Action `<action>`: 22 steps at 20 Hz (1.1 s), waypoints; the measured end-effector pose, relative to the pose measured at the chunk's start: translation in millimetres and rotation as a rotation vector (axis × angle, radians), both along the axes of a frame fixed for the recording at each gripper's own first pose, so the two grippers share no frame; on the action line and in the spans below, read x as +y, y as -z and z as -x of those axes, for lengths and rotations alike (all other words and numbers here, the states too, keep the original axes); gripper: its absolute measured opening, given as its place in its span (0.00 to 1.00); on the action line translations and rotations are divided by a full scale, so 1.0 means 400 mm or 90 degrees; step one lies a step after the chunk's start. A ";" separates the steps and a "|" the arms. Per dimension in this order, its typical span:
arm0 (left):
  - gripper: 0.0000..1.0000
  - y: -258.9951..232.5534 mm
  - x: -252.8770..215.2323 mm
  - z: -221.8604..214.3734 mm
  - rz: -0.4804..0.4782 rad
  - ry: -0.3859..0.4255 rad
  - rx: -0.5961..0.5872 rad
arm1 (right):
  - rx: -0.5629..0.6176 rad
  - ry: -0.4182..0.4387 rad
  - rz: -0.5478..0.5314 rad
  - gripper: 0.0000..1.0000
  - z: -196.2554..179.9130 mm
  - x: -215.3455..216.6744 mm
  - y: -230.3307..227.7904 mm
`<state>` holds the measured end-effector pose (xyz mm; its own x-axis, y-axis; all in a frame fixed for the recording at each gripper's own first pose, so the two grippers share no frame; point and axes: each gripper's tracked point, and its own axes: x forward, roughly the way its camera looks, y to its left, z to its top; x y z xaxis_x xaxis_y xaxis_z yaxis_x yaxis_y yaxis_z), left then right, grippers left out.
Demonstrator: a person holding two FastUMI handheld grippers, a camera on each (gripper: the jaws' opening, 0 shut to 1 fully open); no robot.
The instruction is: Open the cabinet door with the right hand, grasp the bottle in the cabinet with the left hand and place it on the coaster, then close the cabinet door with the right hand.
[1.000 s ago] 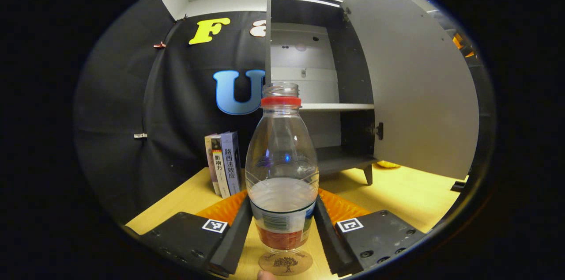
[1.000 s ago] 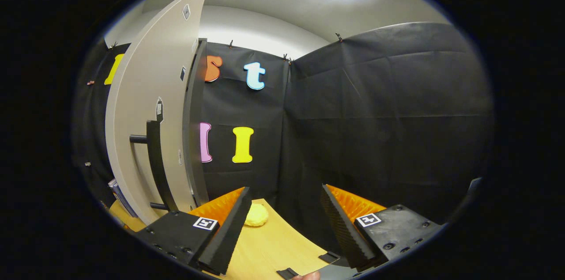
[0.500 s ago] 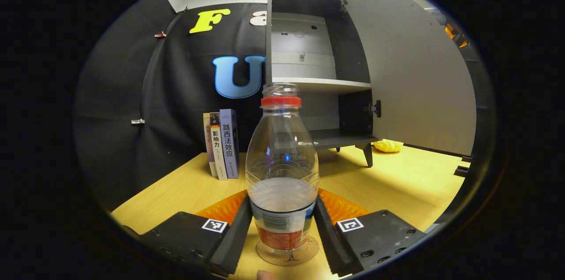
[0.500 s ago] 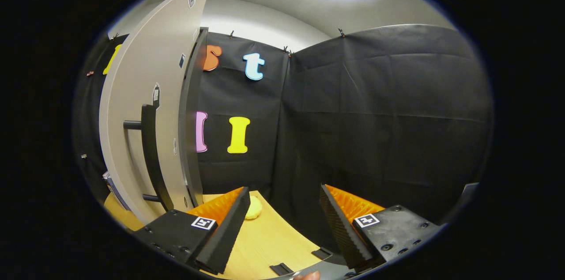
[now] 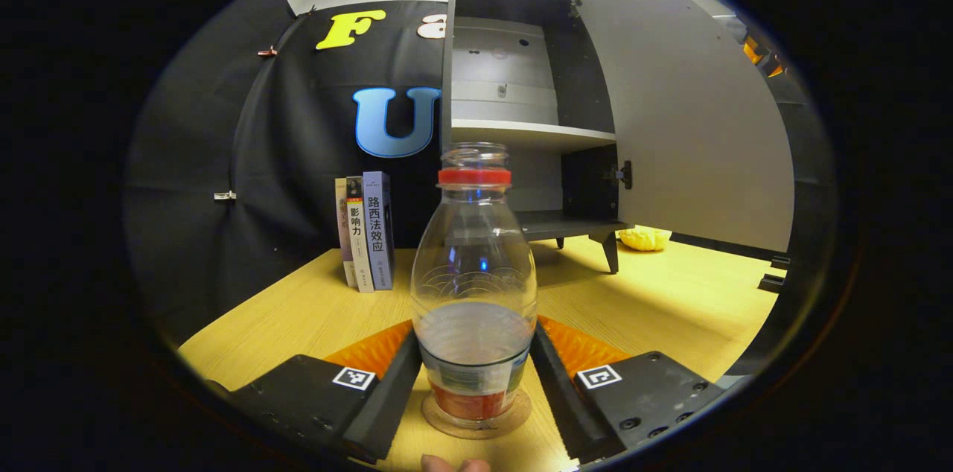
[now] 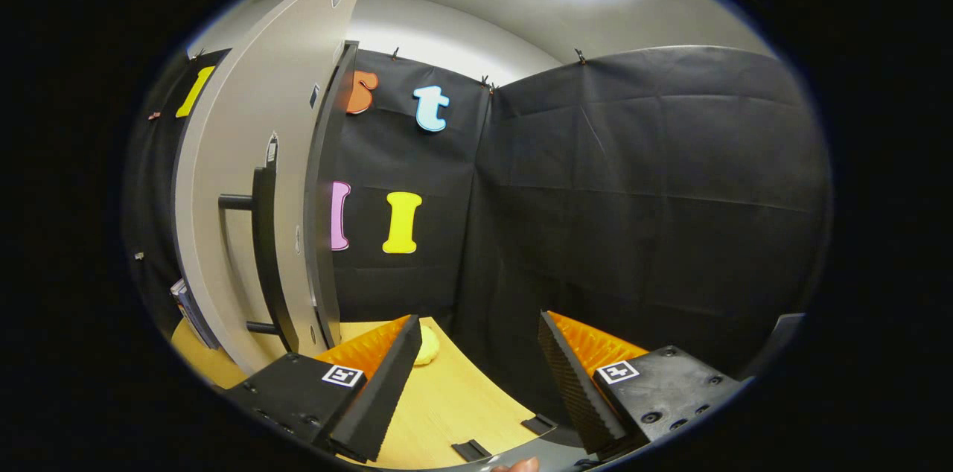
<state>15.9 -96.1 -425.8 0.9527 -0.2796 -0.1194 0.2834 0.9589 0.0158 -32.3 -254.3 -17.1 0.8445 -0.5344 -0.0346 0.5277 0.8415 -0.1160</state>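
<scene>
A clear plastic bottle (image 5: 474, 271) with a red neck ring, no cap and some water stands upright on a round cork coaster (image 5: 476, 432) on the wooden table. My left gripper (image 5: 474, 383) is shut on the bottle's lower part, one finger pressing each side. Behind it the dark cabinet (image 5: 514, 85) stands with its grey door (image 5: 685, 107) swung wide to the right. In the right gripper view, my right gripper (image 6: 473, 383) is open and holds nothing. The grey door (image 6: 246, 159) and its black bar handle (image 6: 266, 256) are to its left.
Three books (image 5: 365, 230) stand upright left of the cabinet, against the booth wall. A yellow lump (image 5: 645, 237) lies on the table (image 5: 670, 301) under the door, seen too in the right gripper view (image 6: 424, 345). A fingertip (image 5: 447, 464) shows at the bottom edge.
The left gripper has come down with the bottle, whose base now rests on the coaster. The right gripper has barely shifted and stays open beside the door.
</scene>
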 end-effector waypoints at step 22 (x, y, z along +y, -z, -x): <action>0.94 -0.444 -0.016 0.027 -0.001 -0.018 -0.049 | -0.007 -0.078 -0.007 0.98 -0.046 0.029 0.019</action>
<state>5.2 -102.4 -248.0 0.9664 -0.2528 -0.0464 0.2546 0.9663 0.0380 -13.9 -242.6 -24.9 0.9041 -0.4263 -0.0301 0.4216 0.9012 -0.1003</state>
